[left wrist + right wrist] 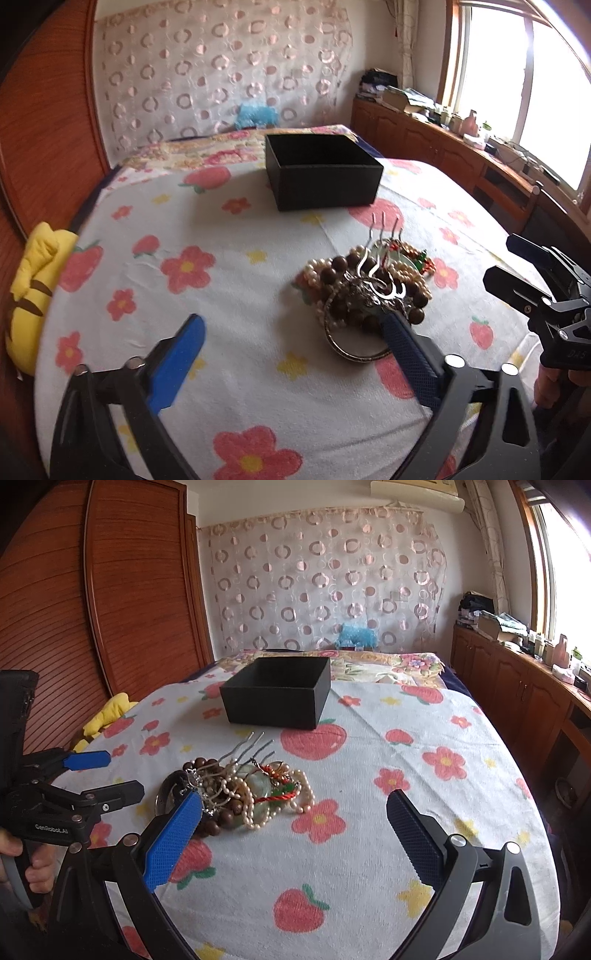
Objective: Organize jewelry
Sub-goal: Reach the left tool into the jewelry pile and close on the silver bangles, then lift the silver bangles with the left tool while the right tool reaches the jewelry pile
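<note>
Jewelry [365,291], a tangled heap of pearl strands, dark wooden beads, a metal bangle and a pronged hair comb, lay on the bed [236,236], on its flower-and-strawberry blanket, with an open black box [325,173] farther back. My left gripper [295,332] stood with its jaws wide and nothing between them, the heap just ahead of its right finger. My right gripper [295,812] likewise gaped empty, its left finger overlapping the heap's near edge; I could not tell whether it touched. The right wrist view alone showed the green stone and red cord among the pearls, and my hand [33,864] on the left tool's grip. The left wrist view alone showed the bangle's full ring.
</note>
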